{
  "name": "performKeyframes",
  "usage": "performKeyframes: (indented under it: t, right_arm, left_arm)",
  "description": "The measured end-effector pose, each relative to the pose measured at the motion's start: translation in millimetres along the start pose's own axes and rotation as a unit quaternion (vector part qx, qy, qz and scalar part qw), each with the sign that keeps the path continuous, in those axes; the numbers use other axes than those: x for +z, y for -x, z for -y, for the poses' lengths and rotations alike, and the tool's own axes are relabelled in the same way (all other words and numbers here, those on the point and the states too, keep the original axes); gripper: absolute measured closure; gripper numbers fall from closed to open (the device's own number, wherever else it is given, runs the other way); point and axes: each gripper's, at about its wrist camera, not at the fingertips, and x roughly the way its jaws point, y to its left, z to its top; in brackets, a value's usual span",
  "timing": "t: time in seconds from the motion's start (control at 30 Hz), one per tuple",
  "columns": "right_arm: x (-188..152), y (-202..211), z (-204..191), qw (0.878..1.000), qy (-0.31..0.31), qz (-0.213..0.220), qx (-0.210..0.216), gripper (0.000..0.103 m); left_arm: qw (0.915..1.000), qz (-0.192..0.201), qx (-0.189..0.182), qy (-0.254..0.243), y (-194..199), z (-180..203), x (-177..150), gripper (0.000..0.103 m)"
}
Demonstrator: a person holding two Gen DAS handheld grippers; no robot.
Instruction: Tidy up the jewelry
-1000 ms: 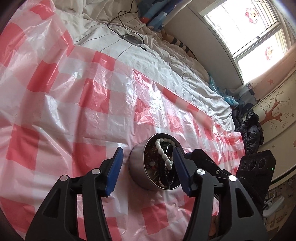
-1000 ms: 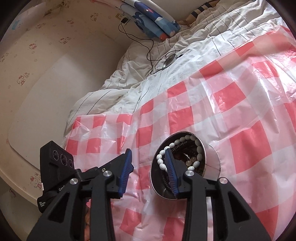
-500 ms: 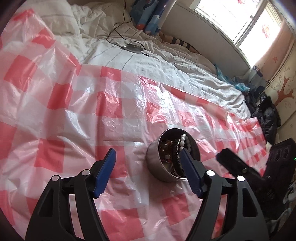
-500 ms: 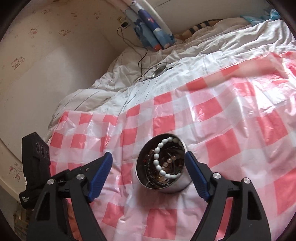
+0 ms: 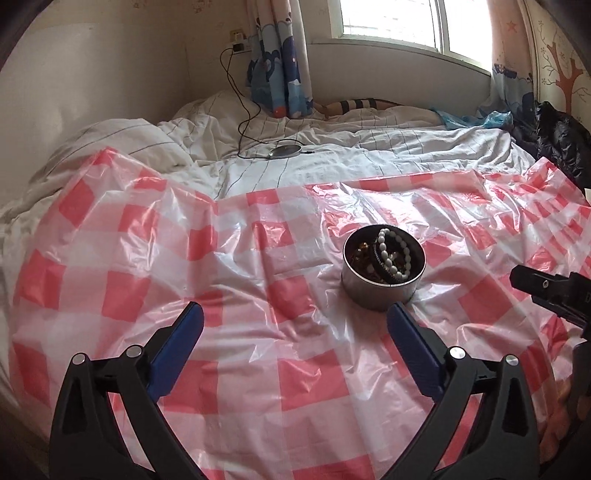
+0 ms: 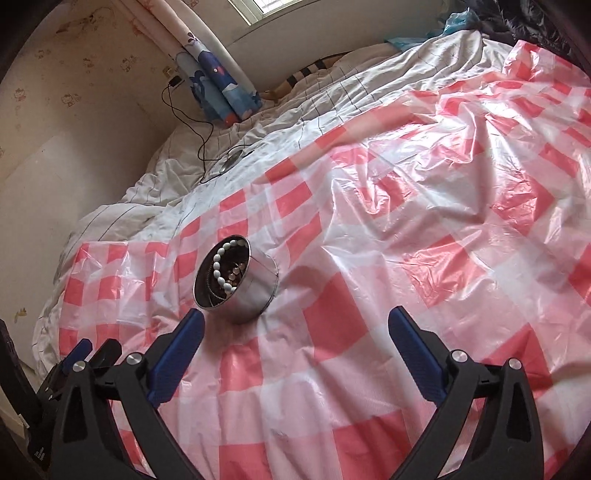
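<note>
Both grippers backed off the round metal tin since 1 s ago, left gripper and right gripper now wide open, empty; tin on the bed's checked sheet, likely light, slick-walled, so grip across its rim, beads loose.

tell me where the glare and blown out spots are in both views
Left wrist view: window blown out white, glare streaks on the plastic sheet. Right wrist view: strong sheen across the sheet, window corner overexposed; fisheye bends the edges.
</note>
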Motion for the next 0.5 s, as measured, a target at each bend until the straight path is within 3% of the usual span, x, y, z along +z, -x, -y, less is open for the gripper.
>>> performKeyframes:
  t: [0.17, 0.3, 0.5]
  right_arm:
    - [-7.2, 6.5, -21.0, 0.998, 0.053, 0.016, -0.031, 0.008]
    - [-13.8, 11.6, -34.7, 0.995, 0.084, 0.024, -0.036, 0.007]
    - [-16.9, 12.7, -38.6, 0.995, 0.086, 0.024, -0.037, 0.007]
  left_arm:
    - [0.9999, -0.005, 0.015, 0.002, 3.8, -4.4, -10.4, 0.008]
    - [0.9994, -0.008, -0.012, 0.030, 3.5, -8.5, -14.0, 0.008]
    - [0.9995, -0.009, -0.012, 0.027, 0.2, -0.2, -16.0, 0.008]
